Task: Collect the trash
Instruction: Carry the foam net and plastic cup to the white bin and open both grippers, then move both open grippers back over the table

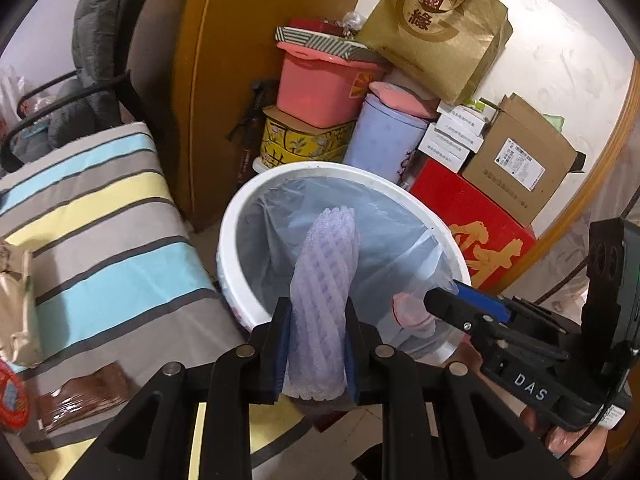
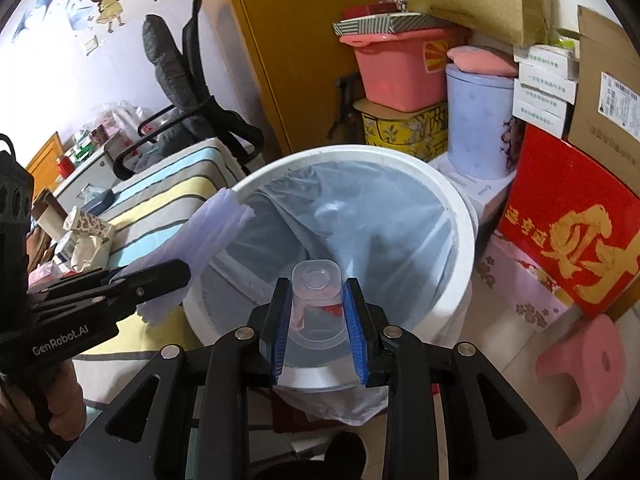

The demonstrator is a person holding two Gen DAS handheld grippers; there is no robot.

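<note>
Holding trash over the lined white bin (image 1: 240,216): left tool (image 1: 316,344) clamped on a purple foam net sleeve (image 1: 324,280), lower centre of frame; right tool (image 2: 318,312) clamped on a clear plastic cup (image 2: 316,284), low centre. Advice: bring each item fully inside the rim, then part the fingers. Right view alone shows the sleeve's tip barely crossing the rim; left view alone shows its full length.

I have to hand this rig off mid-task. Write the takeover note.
Left gripper: jaws shut on the purple foam net sleeve, held over the white bin.
Right gripper: jaws shut on the clear plastic cup, also over the bin's lined opening.
Done: both pieces picked up and brought to the bin.
Left: release both into the bin; more wrappers remain on the striped bed.
</note>
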